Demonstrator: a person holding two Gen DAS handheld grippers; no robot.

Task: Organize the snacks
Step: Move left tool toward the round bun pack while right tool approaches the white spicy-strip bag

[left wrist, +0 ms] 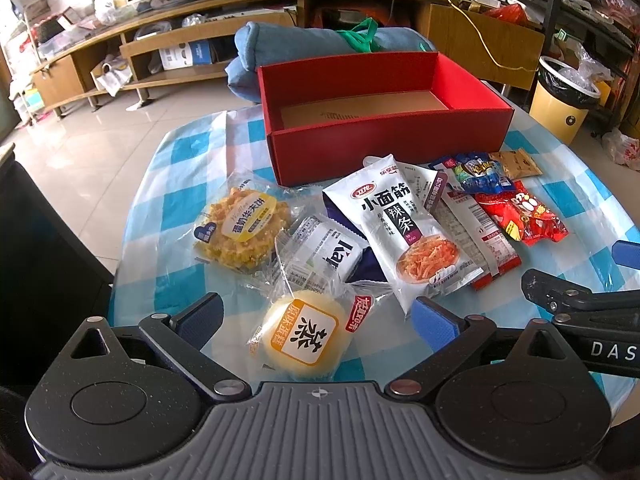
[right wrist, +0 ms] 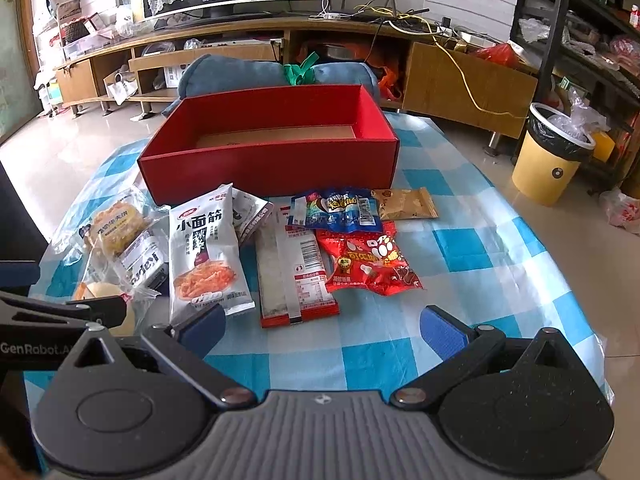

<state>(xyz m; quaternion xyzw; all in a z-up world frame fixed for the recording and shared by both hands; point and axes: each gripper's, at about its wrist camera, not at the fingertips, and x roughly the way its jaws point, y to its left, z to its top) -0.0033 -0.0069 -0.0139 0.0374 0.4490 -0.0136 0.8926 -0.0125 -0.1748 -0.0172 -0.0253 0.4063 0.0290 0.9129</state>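
Note:
An empty red box stands at the far side of the table. In front of it lie several snack packets: a yellow waffle, a steamed cake, a white spicy-strip bag, a long red-edged packet, a red bag, a blue bag and a tan sachet. My left gripper is open with the steamed cake between its fingers. My right gripper is open and empty over the cloth, near the long packet.
The table has a blue-and-white checked cloth. A blue rolled cushion lies behind the box. A yellow bin stands on the floor at the right. A wooden TV cabinet runs along the back.

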